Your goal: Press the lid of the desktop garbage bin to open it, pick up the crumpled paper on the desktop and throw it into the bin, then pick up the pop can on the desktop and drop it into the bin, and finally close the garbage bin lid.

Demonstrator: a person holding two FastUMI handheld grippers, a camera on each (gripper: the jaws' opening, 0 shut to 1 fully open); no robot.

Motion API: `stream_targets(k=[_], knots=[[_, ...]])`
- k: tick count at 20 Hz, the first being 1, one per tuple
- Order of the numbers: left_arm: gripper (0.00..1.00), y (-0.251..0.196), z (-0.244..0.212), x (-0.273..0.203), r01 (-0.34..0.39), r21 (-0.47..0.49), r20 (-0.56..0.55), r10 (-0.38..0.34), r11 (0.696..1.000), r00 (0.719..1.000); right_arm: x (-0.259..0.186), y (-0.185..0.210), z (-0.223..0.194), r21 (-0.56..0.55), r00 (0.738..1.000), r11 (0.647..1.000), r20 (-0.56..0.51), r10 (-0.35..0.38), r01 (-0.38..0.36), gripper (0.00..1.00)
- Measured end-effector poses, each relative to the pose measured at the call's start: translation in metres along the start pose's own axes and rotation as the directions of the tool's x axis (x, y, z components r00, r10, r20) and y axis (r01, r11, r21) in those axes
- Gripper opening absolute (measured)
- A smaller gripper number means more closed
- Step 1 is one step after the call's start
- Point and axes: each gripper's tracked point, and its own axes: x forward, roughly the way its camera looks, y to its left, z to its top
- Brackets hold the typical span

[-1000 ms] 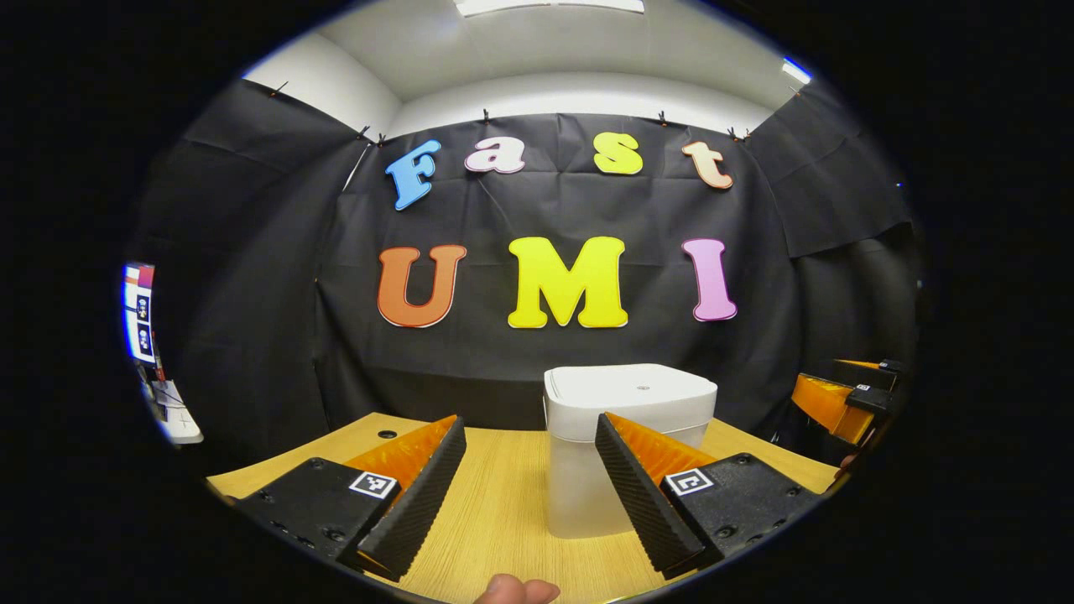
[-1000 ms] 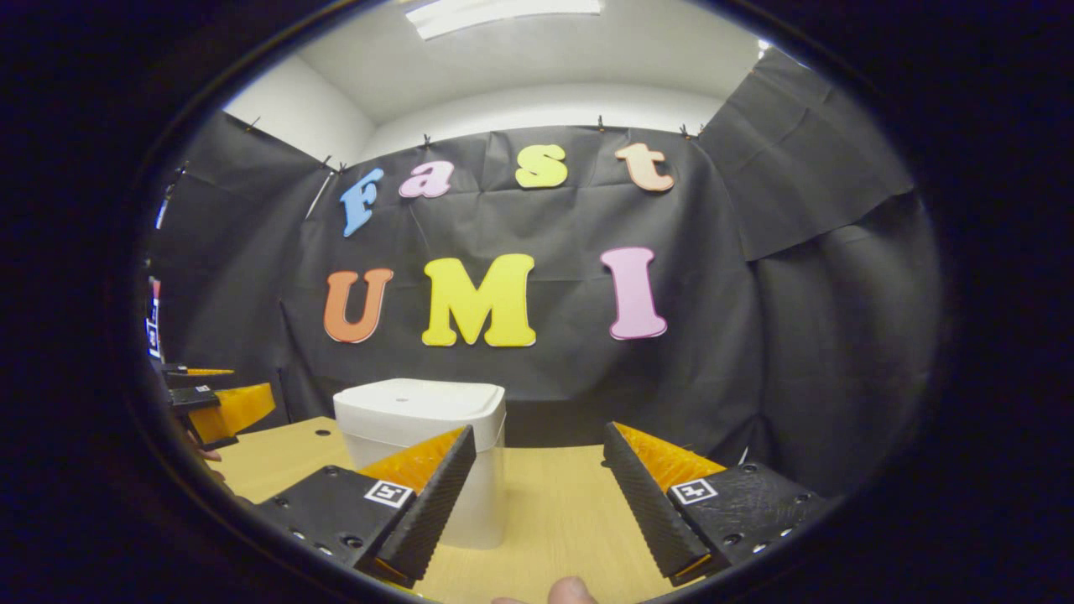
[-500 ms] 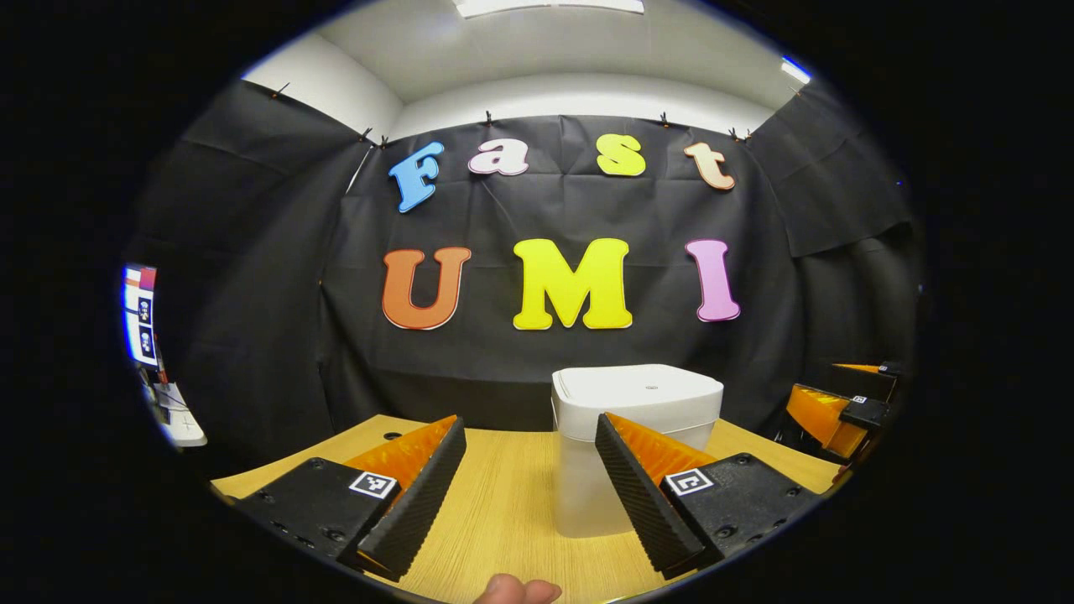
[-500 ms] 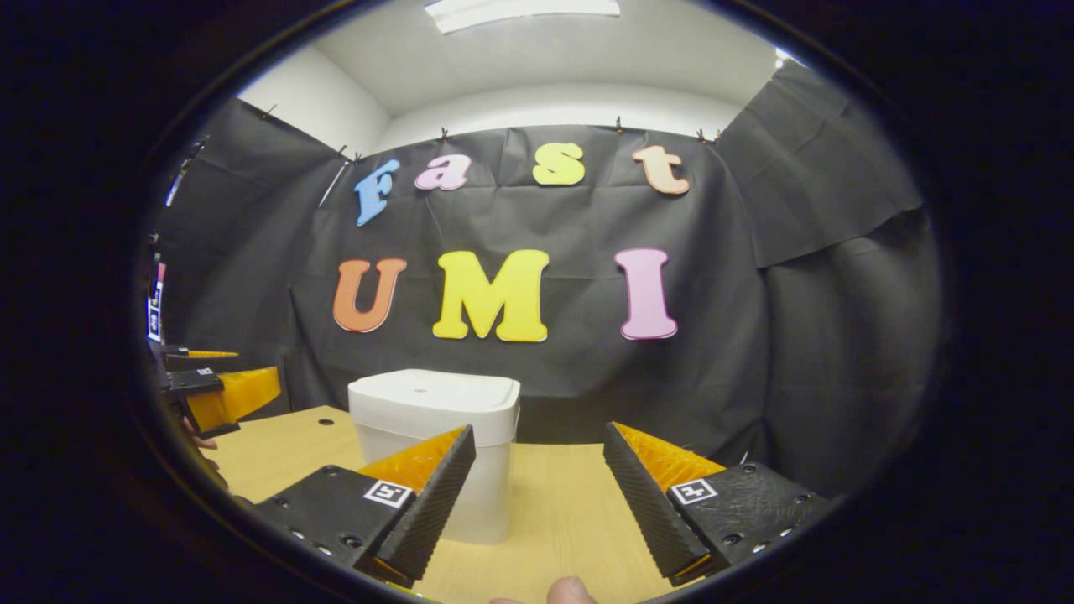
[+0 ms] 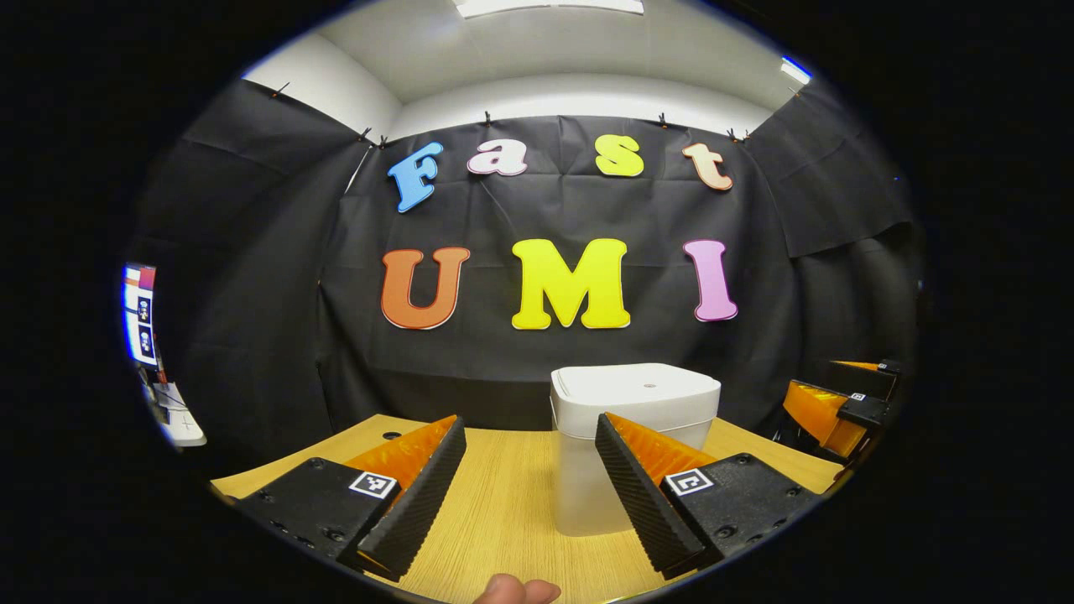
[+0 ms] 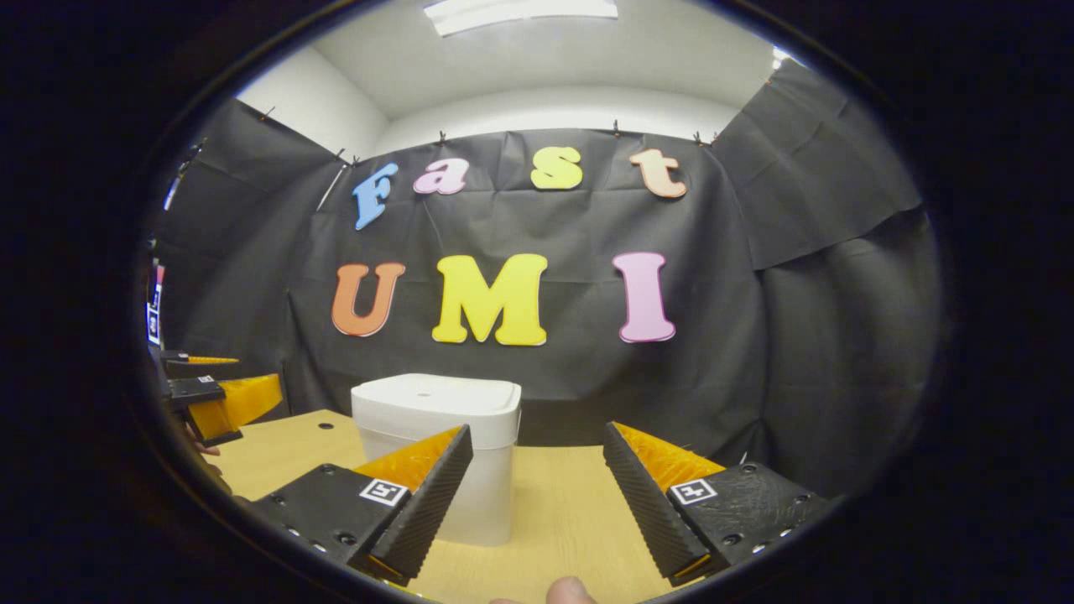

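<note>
The white bin stands upright on the desk, lid shut and level, near the back wall. Left gripper and right gripper both hover spread wide, empty. Since a second ago, barely a shift, the right edging up slightly.

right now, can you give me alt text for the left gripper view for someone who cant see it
A white desktop garbage bin with its lid shut stands on a wooden table, just beyond the open left tool, which holds nothing. The right tool shows at the far right edge, against the booth's black cloth wall.
</note>
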Motion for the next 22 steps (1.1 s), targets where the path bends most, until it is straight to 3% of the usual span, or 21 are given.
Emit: stream_targets(k=[22], knots=[[1.0,0.0043,-0.0014,-0.0039,-0.009,0.004,-0.003,0.009,1.0,1.0,-0.0048,0.0082,-0.0084,0.024,1.0,1.0,-0.022,0.017,-0.017,0.97]])
